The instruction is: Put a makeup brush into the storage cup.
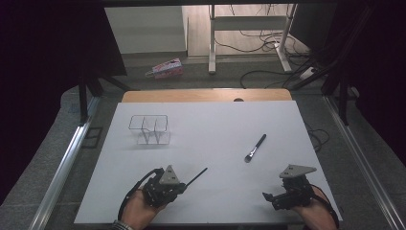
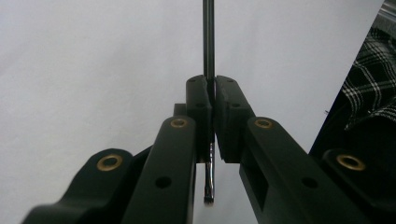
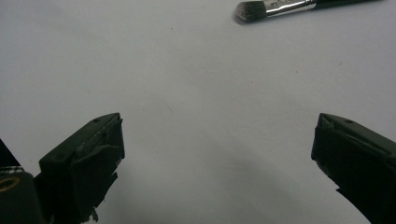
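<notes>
My left gripper (image 1: 184, 185) is at the near left of the white table (image 1: 210, 120), shut on a thin black brush (image 1: 197, 176) whose handle points away to the right. In the left gripper view the jaws (image 2: 212, 88) clamp that handle (image 2: 208, 37), and its silver ferrule (image 2: 210, 172) hangs below them. My right gripper (image 1: 268, 196) rests open at the near right, its jaws (image 3: 217, 154) wide apart over bare table. A second makeup brush (image 1: 255, 147) (image 3: 280, 7), black with a silver ferrule, lies ahead of the right gripper. A clear compartmented organizer (image 1: 149, 129) stands at the far left.
A wooden strip (image 1: 206, 95) borders the table's far edge. On the floor beyond lie a pink box (image 1: 165, 69), desk legs (image 1: 211, 43) and cables (image 1: 268, 72). A plaid sleeve (image 2: 373, 79) is at the right of the left gripper view.
</notes>
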Demonstrator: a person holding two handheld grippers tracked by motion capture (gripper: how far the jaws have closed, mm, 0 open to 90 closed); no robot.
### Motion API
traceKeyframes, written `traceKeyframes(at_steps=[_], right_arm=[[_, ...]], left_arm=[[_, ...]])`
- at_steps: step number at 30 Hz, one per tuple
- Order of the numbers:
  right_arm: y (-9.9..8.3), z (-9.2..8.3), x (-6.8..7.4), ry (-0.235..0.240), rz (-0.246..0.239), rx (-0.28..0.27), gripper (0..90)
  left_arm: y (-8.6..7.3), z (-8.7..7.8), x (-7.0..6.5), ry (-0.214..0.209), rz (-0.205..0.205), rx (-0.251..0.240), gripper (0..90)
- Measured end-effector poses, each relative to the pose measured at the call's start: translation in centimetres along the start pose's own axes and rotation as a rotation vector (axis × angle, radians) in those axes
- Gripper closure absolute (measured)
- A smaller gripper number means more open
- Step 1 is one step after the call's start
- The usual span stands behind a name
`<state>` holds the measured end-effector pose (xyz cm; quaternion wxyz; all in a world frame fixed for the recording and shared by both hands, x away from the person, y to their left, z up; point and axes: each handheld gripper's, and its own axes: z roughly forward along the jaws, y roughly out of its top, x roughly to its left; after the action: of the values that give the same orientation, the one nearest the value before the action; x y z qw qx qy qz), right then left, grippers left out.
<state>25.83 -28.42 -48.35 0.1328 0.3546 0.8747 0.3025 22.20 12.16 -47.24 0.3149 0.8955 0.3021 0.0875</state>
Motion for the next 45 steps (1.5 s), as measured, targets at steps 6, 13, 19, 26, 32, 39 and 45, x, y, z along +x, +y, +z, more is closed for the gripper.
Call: traceKeyframes(at_steps=[6, 13, 19, 26, 32, 39, 45], right_arm=[[0.1, -0.1, 0.2, 0.003, -0.007, -0.017, 2.4], [0.5, -0.2, 0.8, -0.003, -0.033, -0.037, 1.2], [1.3, -0.4, 1.5, -0.008, -0.066, -0.063, 0.0], [2.3, -0.2, 2.3, 0.002, -0.117, -0.074, 0.0], [3.4, -0.1, 3.1, 0.034, -0.155, -0.075, 0.0], [4.4, 0.3, 4.2, 0.060, -0.214, -0.056, 0.0], [5.4, 0.4, 4.6, 0.079, -0.241, -0.059, 0.0]], left_arm=[[-0.2, 0.1, 0.2, 0.001, 0.002, -0.012, 85.6], [-0.3, 0.5, 0.6, -0.046, 0.017, -0.034, 85.6], [-0.1, 0.5, 0.8, -0.079, 0.016, -0.056, 85.6], [0.2, 0.9, 0.7, -0.124, 0.020, -0.044, 85.6], [0.6, 1.1, 0.4, -0.134, 0.040, -0.033, 85.6], [0.9, 1.2, 0.4, -0.148, 0.053, -0.031, 85.6], [1.2, 1.4, 0.3, -0.163, 0.062, -0.021, 85.6]])
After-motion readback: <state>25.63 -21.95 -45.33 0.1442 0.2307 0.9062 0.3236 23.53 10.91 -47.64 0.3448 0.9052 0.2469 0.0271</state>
